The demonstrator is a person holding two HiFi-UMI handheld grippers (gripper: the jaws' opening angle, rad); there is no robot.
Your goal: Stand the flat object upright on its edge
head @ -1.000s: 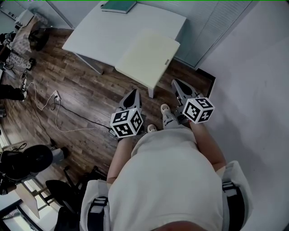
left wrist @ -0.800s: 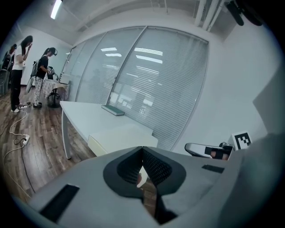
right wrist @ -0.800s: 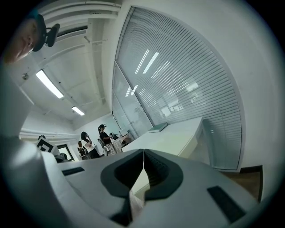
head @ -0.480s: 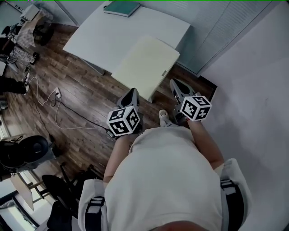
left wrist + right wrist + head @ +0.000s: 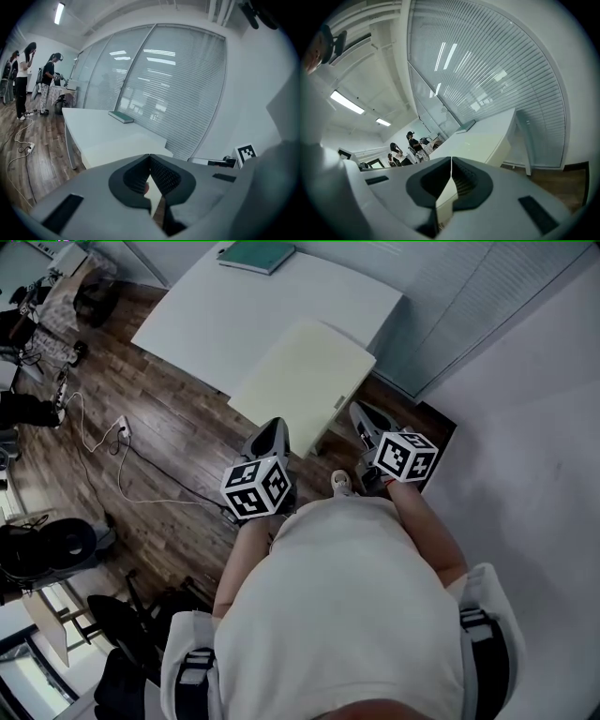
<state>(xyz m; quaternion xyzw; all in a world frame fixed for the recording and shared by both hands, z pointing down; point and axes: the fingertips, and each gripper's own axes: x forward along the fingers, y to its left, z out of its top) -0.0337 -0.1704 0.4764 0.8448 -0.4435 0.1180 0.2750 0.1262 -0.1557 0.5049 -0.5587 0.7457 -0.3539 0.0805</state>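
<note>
A green book (image 5: pixel 255 256) lies flat at the far end of the white table (image 5: pixel 216 315). It also shows as a thin slab in the left gripper view (image 5: pixel 121 117) and, small, in the right gripper view (image 5: pixel 465 126). My left gripper (image 5: pixel 272 432) is shut and empty, just short of the table's near end. My right gripper (image 5: pixel 361 413) is also shut and empty, beside the near right corner. In each gripper view the tips meet, left gripper (image 5: pixel 150 157) and right gripper (image 5: pixel 451 159). Both grippers are far from the book.
A cream panel (image 5: pixel 305 371) covers the table's near end. Cables and a power strip (image 5: pixel 117 427) lie on the wooden floor at left, with dark chairs (image 5: pixel 47 554) beyond. A blinds-covered glass wall (image 5: pixel 469 306) runs behind the table. People (image 5: pixel 21 79) stand far off.
The person has come closer to the table. Both grippers now reach nearer the cream panel's near edge, and both stay shut.
</note>
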